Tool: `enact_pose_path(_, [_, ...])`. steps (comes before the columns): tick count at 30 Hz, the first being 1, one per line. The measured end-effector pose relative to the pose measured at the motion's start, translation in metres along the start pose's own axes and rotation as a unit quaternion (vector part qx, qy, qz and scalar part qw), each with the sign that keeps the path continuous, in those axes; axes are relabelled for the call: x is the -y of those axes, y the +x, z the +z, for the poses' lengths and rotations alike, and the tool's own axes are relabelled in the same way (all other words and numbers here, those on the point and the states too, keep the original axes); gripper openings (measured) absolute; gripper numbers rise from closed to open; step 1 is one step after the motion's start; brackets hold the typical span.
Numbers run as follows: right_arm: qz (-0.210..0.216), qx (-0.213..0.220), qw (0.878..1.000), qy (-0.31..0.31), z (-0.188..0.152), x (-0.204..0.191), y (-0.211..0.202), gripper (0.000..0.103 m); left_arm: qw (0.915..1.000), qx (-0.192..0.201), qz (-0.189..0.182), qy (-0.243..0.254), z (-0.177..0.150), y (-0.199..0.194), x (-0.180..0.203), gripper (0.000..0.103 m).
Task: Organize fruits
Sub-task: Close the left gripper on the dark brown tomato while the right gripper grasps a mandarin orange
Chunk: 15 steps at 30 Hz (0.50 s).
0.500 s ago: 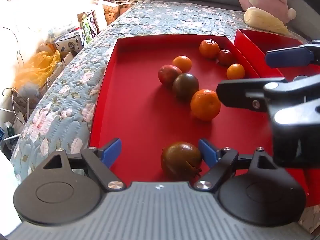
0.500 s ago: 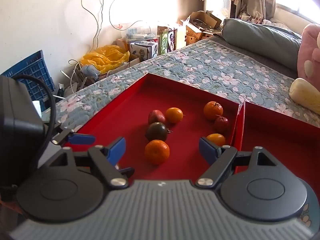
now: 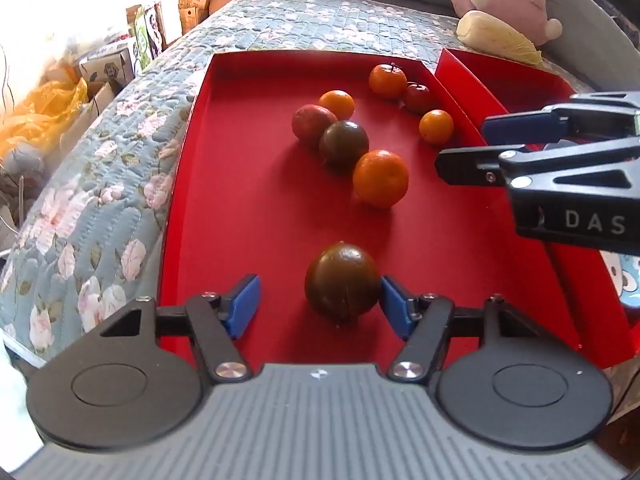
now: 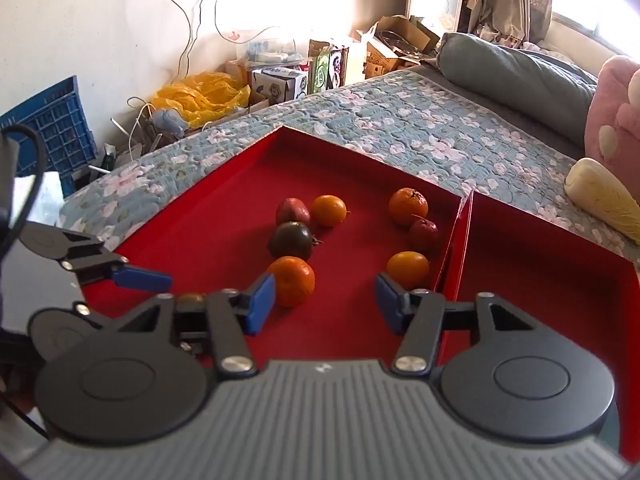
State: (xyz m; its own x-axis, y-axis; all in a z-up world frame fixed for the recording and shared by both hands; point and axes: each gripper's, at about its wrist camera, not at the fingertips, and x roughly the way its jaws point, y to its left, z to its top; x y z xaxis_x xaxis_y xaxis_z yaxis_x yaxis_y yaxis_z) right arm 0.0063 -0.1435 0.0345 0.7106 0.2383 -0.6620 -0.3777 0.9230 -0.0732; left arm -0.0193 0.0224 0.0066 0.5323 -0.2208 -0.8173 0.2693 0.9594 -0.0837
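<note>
My left gripper (image 3: 318, 306) stands partly open around a dark brownish-green tomato (image 3: 343, 282). Its right blue pad touches the fruit's side, the left pad is clear of it, so nothing is gripped yet. The tomato rests on the floor of the red tray (image 3: 248, 208). My right gripper (image 4: 325, 303) hangs open and empty above the same tray, an orange (image 4: 291, 285) just beyond its left pad. Farther off lie more oranges, red fruits and another dark tomato (image 3: 343, 145). A second red tray (image 4: 560, 280) sits alongside, empty. I judge the risk is uneven closing: one pad pushing first could roll the round tomato away.
</note>
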Motion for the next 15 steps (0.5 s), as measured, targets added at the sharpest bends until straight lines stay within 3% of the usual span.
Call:
enact_pose_path(2, [0.008,-0.007,1.000,-0.001,-0.002,0.001,0.003,0.048,0.9999,-0.004,-0.013,-0.005,-0.001,-0.002,-0.002,0.071])
enact_pose_path(8, [0.021,-0.020,1.000,0.001,-0.002,-0.003,0.015,0.048,0.9998,0.000,0.003,0.022,-0.002,0.002,0.007,0.070])
enact_pose_path(12, [0.036,-0.037,0.999,-0.003,-0.002,-0.009,0.026,0.048,0.9997,0.006,-0.006,0.021,0.000,0.002,0.006,0.048])
enact_pose_path(15, [0.039,-0.041,0.998,0.004,0.000,-0.008,0.033,0.048,0.9996,0.007,-0.012,0.023,0.001,0.002,0.007,0.046])
